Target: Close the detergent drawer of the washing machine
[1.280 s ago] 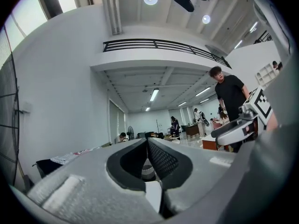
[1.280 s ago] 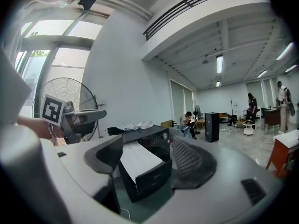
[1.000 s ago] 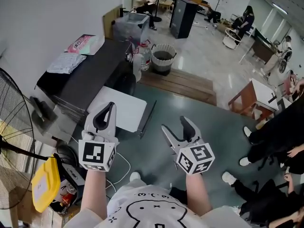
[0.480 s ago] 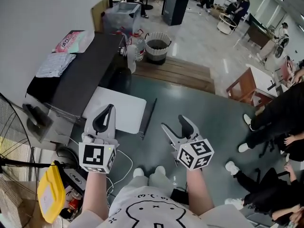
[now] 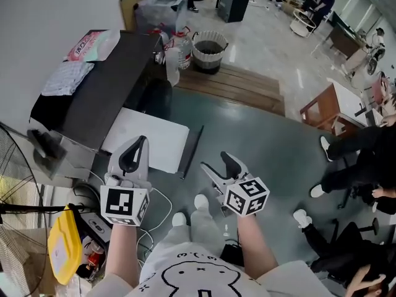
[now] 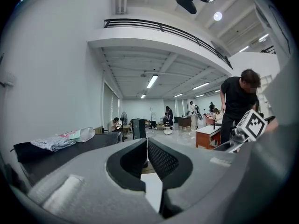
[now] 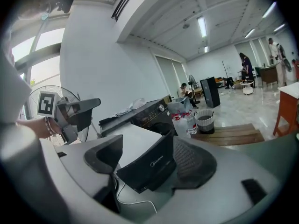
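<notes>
- Left hand-held gripper (image 5: 141,140) has its jaws pressed together at the tips with nothing between them; the left gripper view (image 6: 145,141) shows the two dark pads meeting along a thin line.
- Right hand-held gripper (image 5: 215,161) has its jaws spread wide and pinches nothing. In its own view (image 7: 147,148) the black front of a white-topped appliance (image 7: 149,164) shows in the gap, well beyond the pads.
- Both are held out in front of the person, over the green floor (image 5: 266,141), side by side and apart.
- The washing machine (image 5: 99,98) is dark and stands against the wall at the upper left, beyond the left hand-held gripper. The right gripper view shows its control strip with a knob (image 7: 161,108) and a round door below.
- The detergent drawer cannot be picked out for certain in any view; neither gripper touches the machine.
- The white-topped appliance (image 5: 148,142) stands just in front of the washing machine.
- A folded cloth (image 5: 62,78) and a pink packet (image 5: 93,42) lie on the washing machine's top.
- Water bottles (image 5: 175,57) and a bin (image 5: 209,51) stand past its far end, beside a low wooden platform (image 5: 235,88).
</notes>
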`<state>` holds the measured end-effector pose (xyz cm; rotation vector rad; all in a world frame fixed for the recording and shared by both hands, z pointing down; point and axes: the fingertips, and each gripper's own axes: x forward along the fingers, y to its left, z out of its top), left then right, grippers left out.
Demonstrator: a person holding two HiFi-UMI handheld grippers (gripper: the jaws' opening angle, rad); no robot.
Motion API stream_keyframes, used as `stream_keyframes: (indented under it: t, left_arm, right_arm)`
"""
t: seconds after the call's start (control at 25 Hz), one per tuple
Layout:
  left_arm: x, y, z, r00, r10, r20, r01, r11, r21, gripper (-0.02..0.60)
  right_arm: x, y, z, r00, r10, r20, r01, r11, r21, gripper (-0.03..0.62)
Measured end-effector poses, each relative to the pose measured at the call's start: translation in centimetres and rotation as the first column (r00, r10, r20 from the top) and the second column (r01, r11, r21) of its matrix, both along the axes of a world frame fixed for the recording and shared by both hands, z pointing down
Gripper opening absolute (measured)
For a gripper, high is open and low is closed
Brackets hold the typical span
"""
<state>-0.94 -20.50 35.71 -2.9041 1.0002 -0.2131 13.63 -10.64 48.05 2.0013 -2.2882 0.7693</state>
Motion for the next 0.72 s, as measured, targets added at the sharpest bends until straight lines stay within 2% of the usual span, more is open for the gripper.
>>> stream_keyframes:
  t: [0.44,0.56,0.72]
  left_arm:
    - [1.6,-1.6,1.4,0.997,-0.058,0.056,0.059,0.998,-0.022,0.018]
    - [2.0,-1.9,1.6,0.996,-0.07,0.063,0.072,0.997,-0.023,0.018]
    - [2.1,-2.4,1.7,0.993,-0.089,0.073,0.091,0.996,-0.024,0.018]
  right_arm:
    - [0.7,-2.0,7.0,0.978,-0.09,0.186,0.108,0.99,-0.09,0.333]
    - [0.3,-2.5,8.7,0.961,-0.139,0.238,0.17,0.979,-0.115,0.333]
    - [-0.9,-2.9,9.9,0.923,-0.212,0.32,0.257,0.961,-0.104,0.333]
